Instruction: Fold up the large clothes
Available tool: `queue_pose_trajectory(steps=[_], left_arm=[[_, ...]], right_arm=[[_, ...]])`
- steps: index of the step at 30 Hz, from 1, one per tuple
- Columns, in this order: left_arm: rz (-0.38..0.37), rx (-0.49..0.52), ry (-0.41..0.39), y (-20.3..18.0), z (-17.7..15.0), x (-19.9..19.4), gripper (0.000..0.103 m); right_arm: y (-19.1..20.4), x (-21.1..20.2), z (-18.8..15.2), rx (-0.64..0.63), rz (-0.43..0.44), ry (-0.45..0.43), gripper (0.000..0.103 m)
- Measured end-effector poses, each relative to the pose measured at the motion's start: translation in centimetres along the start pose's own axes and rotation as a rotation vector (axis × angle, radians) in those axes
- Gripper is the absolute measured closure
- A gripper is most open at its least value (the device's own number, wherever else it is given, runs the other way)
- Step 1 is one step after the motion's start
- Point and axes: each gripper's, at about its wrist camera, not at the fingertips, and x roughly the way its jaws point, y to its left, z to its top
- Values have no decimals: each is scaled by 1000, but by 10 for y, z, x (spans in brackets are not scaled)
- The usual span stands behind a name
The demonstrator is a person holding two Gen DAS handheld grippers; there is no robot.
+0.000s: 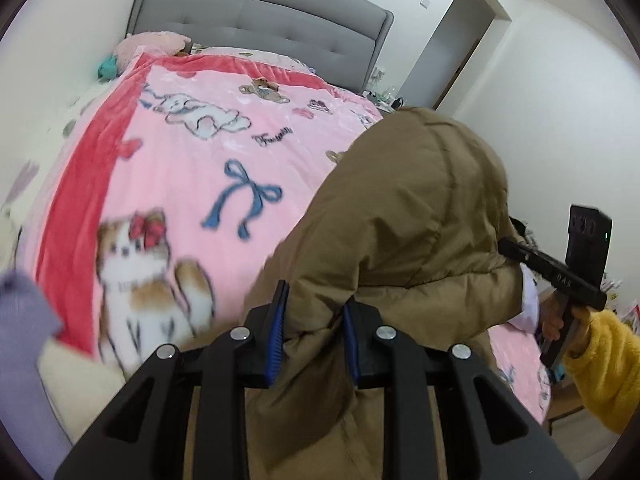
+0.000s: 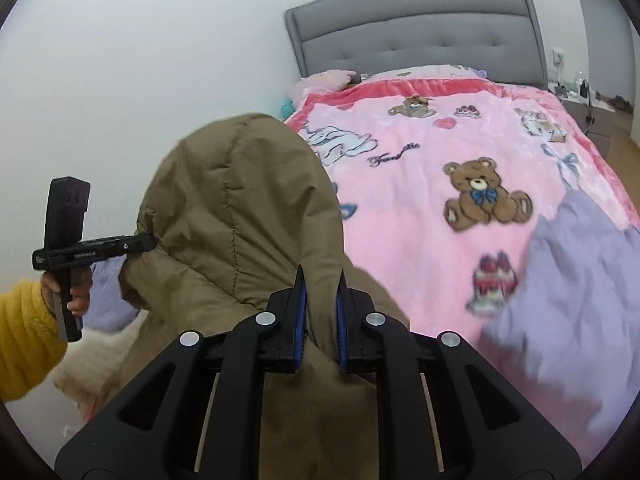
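Note:
A brown padded hooded coat hangs lifted above the bed, its hood puffed upward. My left gripper is shut on a fold of the coat's edge, with the blue pads pressing the fabric. My right gripper is likewise shut on the coat, brown cloth pinched between its pads. In the left wrist view the right gripper bites the coat's far side, held by a hand in a yellow sleeve. The right wrist view shows the left gripper the same way. The coat's lower part is hidden below both grippers.
A pink cartoon blanket covers the bed, which has a grey padded headboard. A lilac garment lies on the blanket's near side. Plush toys sit by the pillows. A cluttered nightstand stands beside the bed, near white walls.

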Motion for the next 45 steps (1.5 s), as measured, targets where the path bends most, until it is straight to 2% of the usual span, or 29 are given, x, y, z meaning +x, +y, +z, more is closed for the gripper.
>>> queue_pose_trajectory(steps=[2,4,8,12,17,21,22,24,26,27,30,32,34,36,37,39,41,43,44,45], left_arm=[[27,9,-12,-10,-30,-9,79],[41,6,9,-16,-58,-9,79],[27,-73,19,-15,-104,-12,78],[25,-121,-5,-19,-135,-19,78],[58,-164,-10,-16,-155,-9,77],[101,-162,-21,-19,-156,0,75],[107,-162,-23,-19,-154,-1,74],[131,-137,-24,-22,-148,-6,60],[165,-47,-19,-31,-141,-16,50],[171,0,-20,-35,-138,-21,42],[215,179,-13,-51,-130,-38,36],[236,311,-1,-64,-120,-46,36],[229,456,9,-83,-108,-50,35],[210,570,29,-100,-98,-47,29],[197,660,49,-111,-94,-43,28],[188,818,81,-131,-90,-33,27],[159,915,150,-142,-89,-18,18],[163,994,285,-145,-89,12,18],[175,1007,299,-144,-87,22,21],[179,1007,300,-142,-84,31,41]], right_arm=[[19,-15,-29,-62,-42,3,91],[30,-22,-59,-83,-77,17,91],[30,-33,-101,3,-82,8,92],[38,-39,-127,2,-107,-7,92],[35,-22,-152,44,-144,41,92],[32,-8,-153,52,-174,53,91],[33,-8,-151,49,-173,61,88],[36,-9,-143,13,-173,81,78],[43,-15,-131,-86,-185,97,56],[48,-20,-125,-145,-187,99,51],[60,-34,-108,-300,-170,104,49],[70,-42,-94,-396,-153,100,38],[82,-47,-80,-490,-135,94,34],[97,-47,-68,-600,-123,107,31],[106,-44,-64,-682,-126,119,28],[121,-37,-64,-821,-134,149,27],[132,-22,-67,-947,-152,206,26],[135,-6,-69,-1017,-180,265,29],[136,1,-69,-1041,-181,281,38],[135,7,-69,-1056,-183,297,44]])
